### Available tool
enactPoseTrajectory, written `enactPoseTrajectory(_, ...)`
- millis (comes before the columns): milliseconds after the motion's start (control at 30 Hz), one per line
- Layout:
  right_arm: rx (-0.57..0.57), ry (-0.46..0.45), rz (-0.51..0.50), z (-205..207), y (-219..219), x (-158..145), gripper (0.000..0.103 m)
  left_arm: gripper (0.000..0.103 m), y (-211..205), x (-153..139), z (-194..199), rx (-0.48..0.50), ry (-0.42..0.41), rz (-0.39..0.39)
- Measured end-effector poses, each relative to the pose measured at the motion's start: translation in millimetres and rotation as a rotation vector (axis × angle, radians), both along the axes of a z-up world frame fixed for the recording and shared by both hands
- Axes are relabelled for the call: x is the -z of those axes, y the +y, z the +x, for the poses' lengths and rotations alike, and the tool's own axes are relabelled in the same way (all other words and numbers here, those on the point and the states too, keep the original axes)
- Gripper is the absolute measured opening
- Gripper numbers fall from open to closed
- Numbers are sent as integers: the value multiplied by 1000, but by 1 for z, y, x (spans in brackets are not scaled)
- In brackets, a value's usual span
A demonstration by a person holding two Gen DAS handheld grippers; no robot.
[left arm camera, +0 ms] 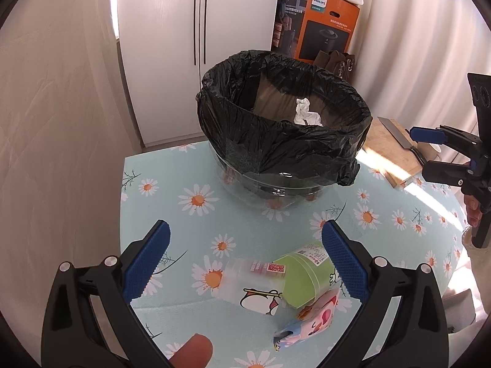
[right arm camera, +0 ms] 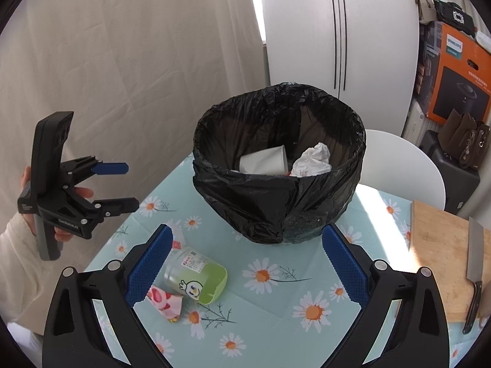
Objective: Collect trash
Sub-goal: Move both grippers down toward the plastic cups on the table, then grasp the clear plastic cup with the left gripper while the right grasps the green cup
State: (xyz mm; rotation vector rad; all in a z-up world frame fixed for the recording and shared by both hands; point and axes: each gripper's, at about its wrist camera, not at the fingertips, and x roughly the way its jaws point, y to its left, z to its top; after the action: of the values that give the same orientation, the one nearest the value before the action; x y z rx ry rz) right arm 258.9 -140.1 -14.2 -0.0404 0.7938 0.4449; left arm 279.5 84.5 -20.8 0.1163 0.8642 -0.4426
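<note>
Two hand-held grippers, the left gripper (left arm camera: pixel 245 263) and right gripper (right arm camera: pixel 247 265), hover empty with jaws spread wide above the daisy-print tablecloth (right arm camera: pixel 276 322). A green plastic cup (right arm camera: pixel 199 279) lies tipped beside a pink wrapper (right arm camera: pixel 164 302), near the black-lined trash bin (right arm camera: pixel 276 165) holding crumpled paper (right arm camera: pixel 311 159).

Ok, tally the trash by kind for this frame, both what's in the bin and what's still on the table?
Crumpled white tissue, in the bin: 1
White paper cup, in the bin: 1
Green plastic cup, lying on the table: 1
Pink wrapper, on the table: 1
Total: 4 (a bit of red shows in the bin; cannot tell what)
</note>
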Motion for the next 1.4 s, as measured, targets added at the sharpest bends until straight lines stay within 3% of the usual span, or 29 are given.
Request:
enactPoseTrajectory(367, -18, 99, -56, -20, 13, 31, 94, 97, 19, 40, -20, 4, 63, -6)
enactPoseTrajectory(700, 92, 197, -20, -23, 36, 61, 94, 97, 28, 72, -17, 158, 150, -17)
enactPoseTrajectory(1133, 279, 249, 31, -36, 46, 86, 94, 97, 7, 106, 3, 330, 186, -31)
enactPoseTrajectory(1200, 307, 251, 26, -38, 44, 87, 94, 91, 5, 109, 6, 359, 199, -48)
enactPoseTrajectory(1267, 333, 261, 44, -39, 42, 89, 94, 69, 3, 111, 7, 373, 190, -35)
enactPoseTrajectory(1400, 364, 282, 38, -41, 42, 94, 94, 69, 6, 109, 9, 380, 176, -48)
